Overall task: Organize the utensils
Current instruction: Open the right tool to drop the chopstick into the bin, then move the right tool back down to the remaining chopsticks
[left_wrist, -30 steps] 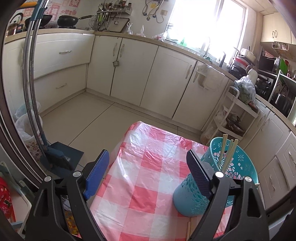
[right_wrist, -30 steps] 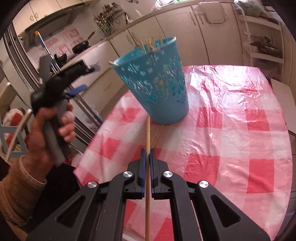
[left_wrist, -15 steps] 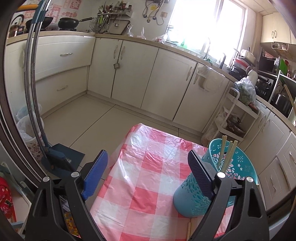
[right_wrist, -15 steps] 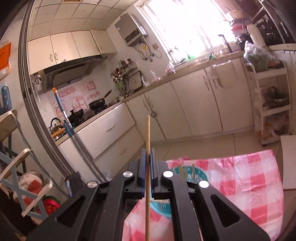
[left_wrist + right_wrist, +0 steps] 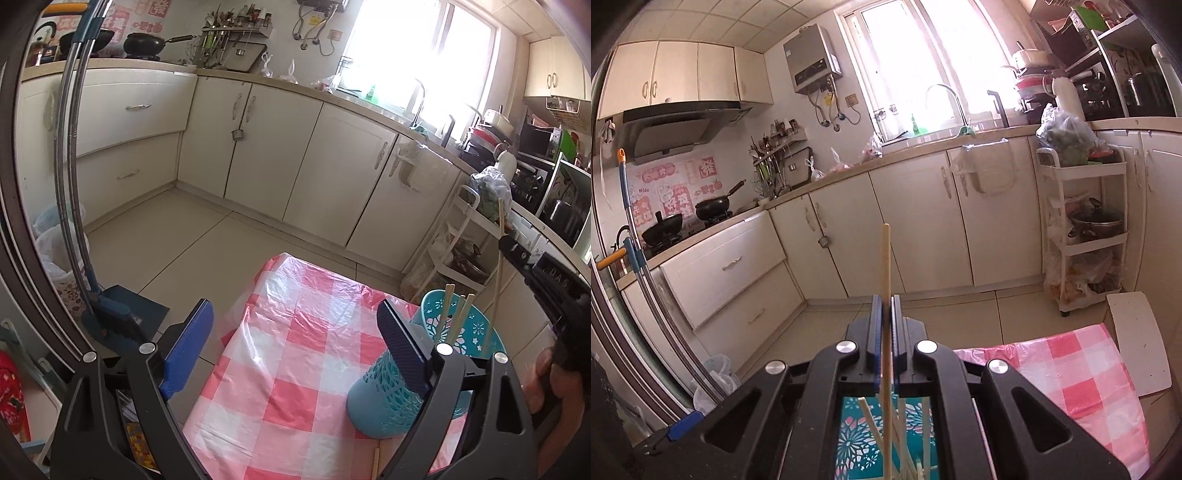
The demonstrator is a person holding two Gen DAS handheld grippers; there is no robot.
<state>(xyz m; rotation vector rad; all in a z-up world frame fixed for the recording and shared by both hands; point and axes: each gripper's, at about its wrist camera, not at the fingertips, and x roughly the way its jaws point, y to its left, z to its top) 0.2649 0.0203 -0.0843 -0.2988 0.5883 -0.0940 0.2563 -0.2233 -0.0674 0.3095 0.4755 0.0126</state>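
Observation:
A teal perforated holder [image 5: 402, 398] stands on the pink checked tablecloth [image 5: 295, 369] with several wooden chopsticks [image 5: 460, 314] in it. My left gripper [image 5: 295, 350] is open and empty, its right finger beside the holder. My right gripper [image 5: 885, 314] is shut on a wooden chopstick [image 5: 885, 258], held upright directly over the holder [image 5: 857, 435]; the chopstick's lower end reaches into it. In the left wrist view the right gripper [image 5: 508, 242] holds the chopstick [image 5: 498, 273] above the holder's rim.
Another chopstick [image 5: 376, 463] lies on the cloth in front of the holder. Cream cabinets [image 5: 258, 147] line the far walls. A white trolley [image 5: 1086, 229] stands at the right. A mop and dustpan [image 5: 107, 314] stand on the floor at the left.
My right gripper has lifted the chopstick off the table, turned it upright and brought it over the holder. The left gripper has hardly moved.

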